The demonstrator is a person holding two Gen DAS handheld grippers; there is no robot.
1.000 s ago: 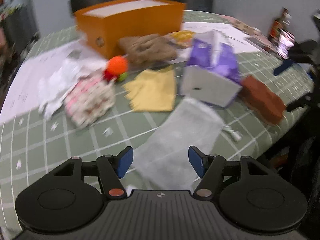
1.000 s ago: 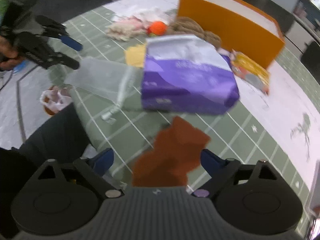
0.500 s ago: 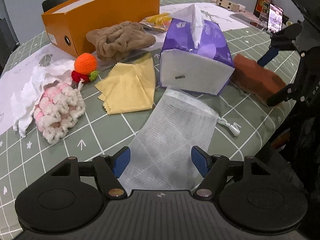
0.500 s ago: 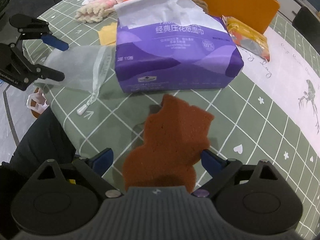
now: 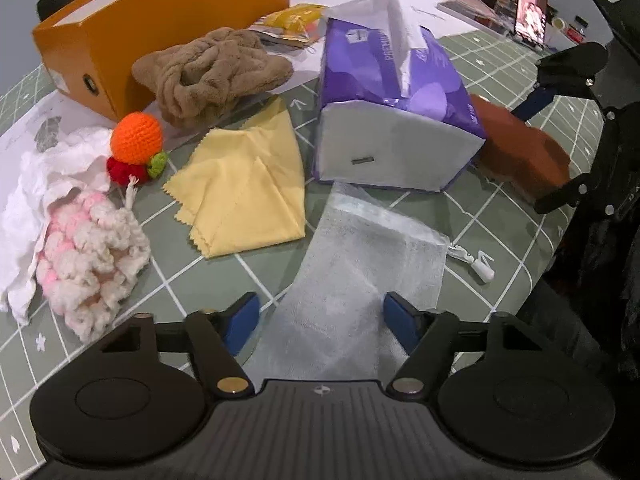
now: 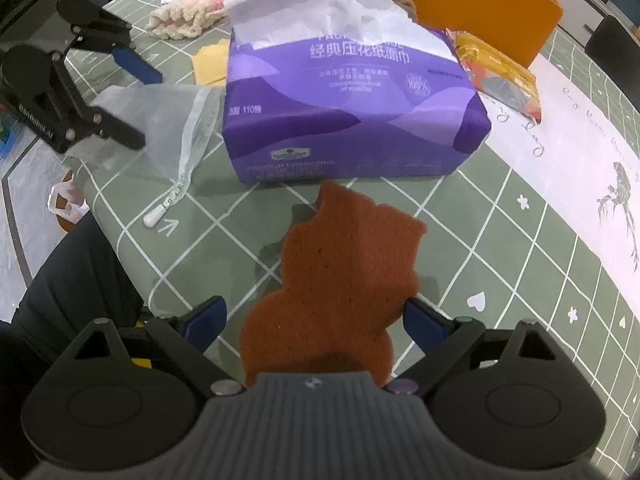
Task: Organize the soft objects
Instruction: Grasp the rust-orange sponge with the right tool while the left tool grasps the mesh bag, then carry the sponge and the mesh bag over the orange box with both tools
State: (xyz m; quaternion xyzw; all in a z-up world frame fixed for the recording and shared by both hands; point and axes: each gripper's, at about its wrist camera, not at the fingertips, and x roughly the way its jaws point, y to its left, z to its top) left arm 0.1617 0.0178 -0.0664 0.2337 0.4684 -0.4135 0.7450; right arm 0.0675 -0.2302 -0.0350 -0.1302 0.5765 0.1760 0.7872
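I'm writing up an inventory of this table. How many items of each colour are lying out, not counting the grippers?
Orange: 2, box, knitted ball
Yellow: 2, cloth, snack packet
Purple: 1, tissue pack
Brown: 2, towel, sponge
White or pinkish: 3, mesh bag, yarn bundle, crumpled paper
Total: 10

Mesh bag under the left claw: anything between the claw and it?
Nothing visible. The left claw hangs open directly over the near end of the white mesh bag, which lies flat on the table with nothing on top.

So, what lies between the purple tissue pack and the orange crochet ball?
In the left wrist view, a folded yellow cloth lies on the table between the purple tissue pack and the orange crochet ball.
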